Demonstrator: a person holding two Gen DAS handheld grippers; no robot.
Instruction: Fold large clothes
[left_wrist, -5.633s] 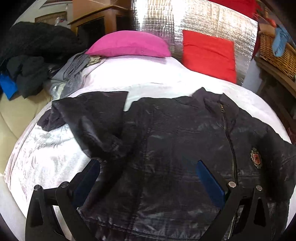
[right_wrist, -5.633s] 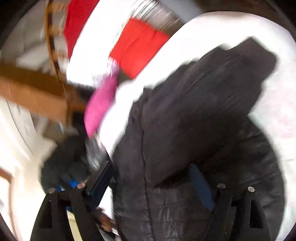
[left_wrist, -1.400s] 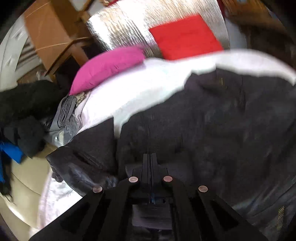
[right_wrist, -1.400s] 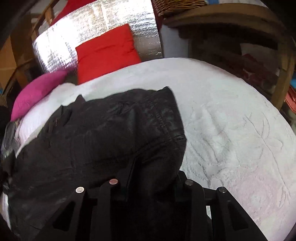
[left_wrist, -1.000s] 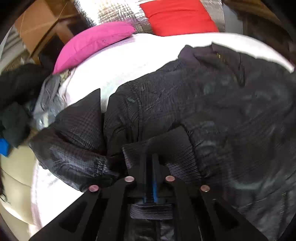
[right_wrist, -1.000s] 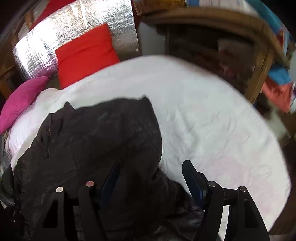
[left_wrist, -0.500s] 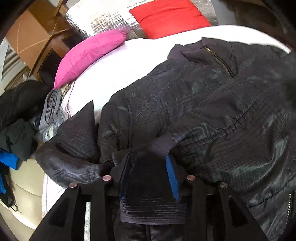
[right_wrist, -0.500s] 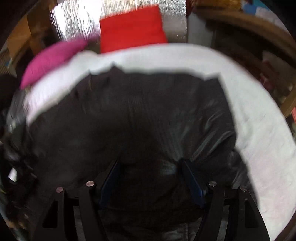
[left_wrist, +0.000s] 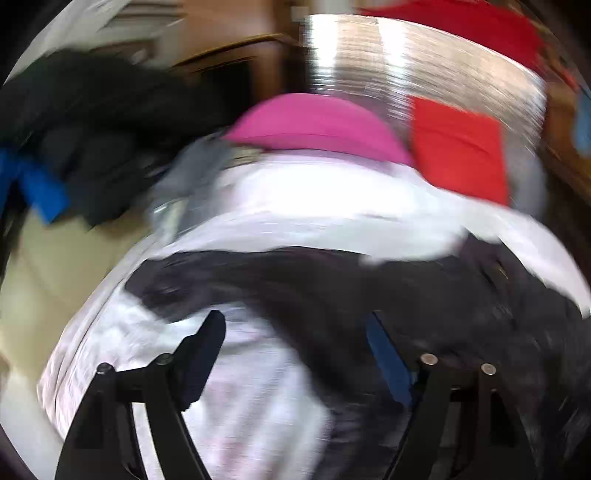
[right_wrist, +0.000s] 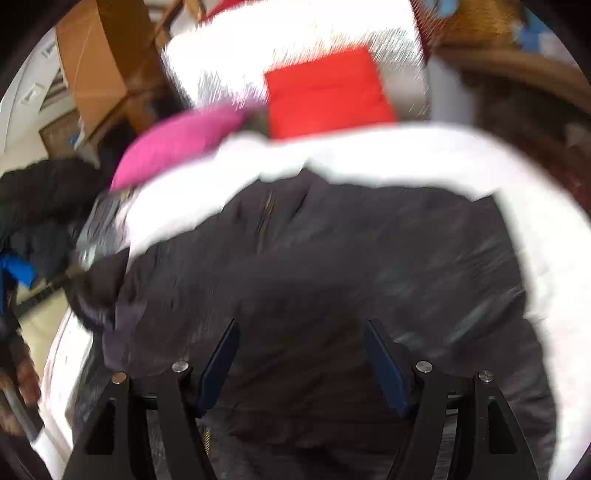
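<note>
Bed with white textured cover (right_wrist: 546, 229): carries all items below.

Black quilted zip-front jacket (right_wrist: 332, 258): spread across the bed's middle, collar toward the cushions, one sleeve trailing left (left_wrist: 207, 273). Both views blurred.

Pile of dark clothing with a blue piece (left_wrist: 85, 122): left of the bed.

Silver foil-faced panel (left_wrist: 424, 70): upright at the head of the bed.

Red square cushion (right_wrist: 328, 92): propped against the panel.

Magenta oval pillow (left_wrist: 317, 125): beside the red cushion.

Left hand-held gripper (left_wrist: 295, 332): jaws wide, holding nothing, over the jacket's left edge.

Right hand-held gripper (right_wrist: 301, 339): jaws wide, holding nothing, above the jacket body.
</note>
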